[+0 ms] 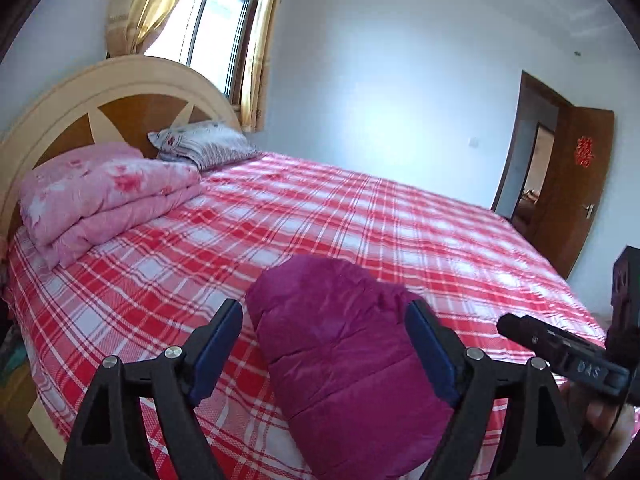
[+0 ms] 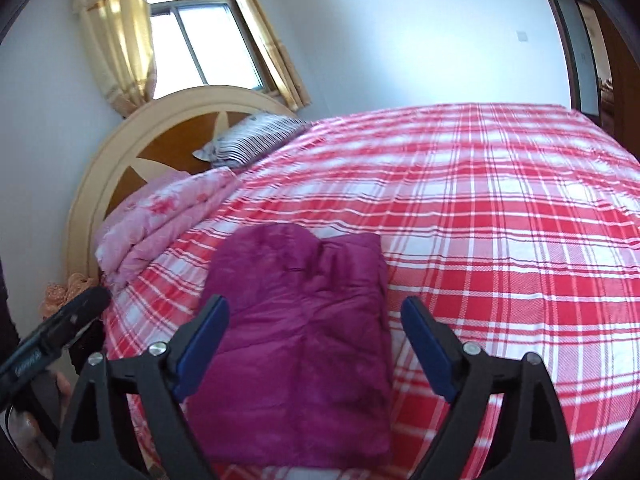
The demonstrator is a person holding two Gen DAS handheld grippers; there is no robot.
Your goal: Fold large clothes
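Observation:
A magenta padded jacket (image 1: 344, 356) lies folded into a compact bundle on the red-and-white plaid bed sheet (image 1: 360, 216), near the bed's front edge. My left gripper (image 1: 326, 316) hangs above it, open, with nothing touching its blue pads. In the right wrist view the same jacket (image 2: 296, 340) lies flat below my right gripper (image 2: 316, 312), which is also open and holds nothing. The right gripper shows as a black tool (image 1: 560, 352) at the lower right of the left wrist view. The left gripper appears as a black tool (image 2: 52, 332) at the lower left of the right wrist view.
A folded pink floral quilt (image 1: 100, 192) and a striped pillow (image 1: 204, 144) lie by the round headboard (image 1: 80, 104). A window with yellow curtains (image 1: 224, 28) is behind it. A brown door (image 1: 576, 184) stands ajar at the right. Plaid sheet (image 2: 500, 220) stretches beyond the jacket.

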